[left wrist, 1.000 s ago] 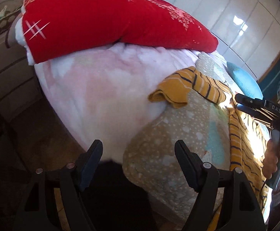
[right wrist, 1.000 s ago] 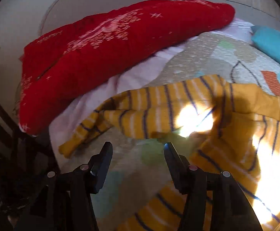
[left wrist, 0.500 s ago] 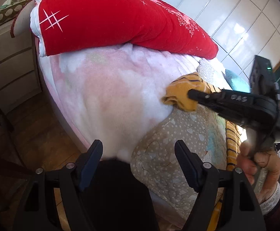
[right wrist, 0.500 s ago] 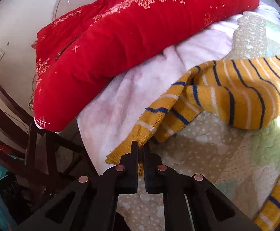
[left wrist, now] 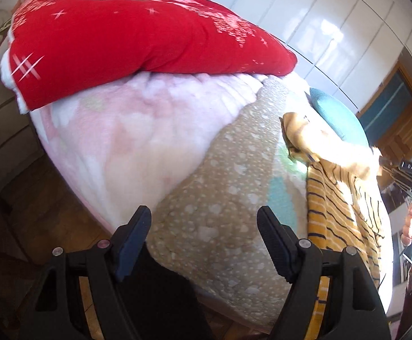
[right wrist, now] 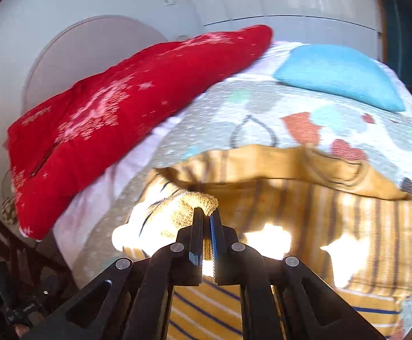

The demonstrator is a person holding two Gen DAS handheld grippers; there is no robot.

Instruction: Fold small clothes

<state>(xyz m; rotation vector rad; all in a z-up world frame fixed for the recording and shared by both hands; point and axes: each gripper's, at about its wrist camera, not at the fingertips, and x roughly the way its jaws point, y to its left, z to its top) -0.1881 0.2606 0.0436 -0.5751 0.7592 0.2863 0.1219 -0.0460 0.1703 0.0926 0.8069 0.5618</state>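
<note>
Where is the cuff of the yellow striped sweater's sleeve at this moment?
In the right wrist view, the cuff is pinched in the right gripper, lifted over the sweater's body.

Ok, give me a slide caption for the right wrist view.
Right gripper shut on the cuff of a yellow striped knit sweater, folding the sleeve across the body on a patterned quilt.

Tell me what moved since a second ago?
The right hand-held gripper closed on the striped sweater's sleeve cuff and pulled it across onto the sweater. The left hand-held gripper stayed open; the red quilt didn't move.
</note>
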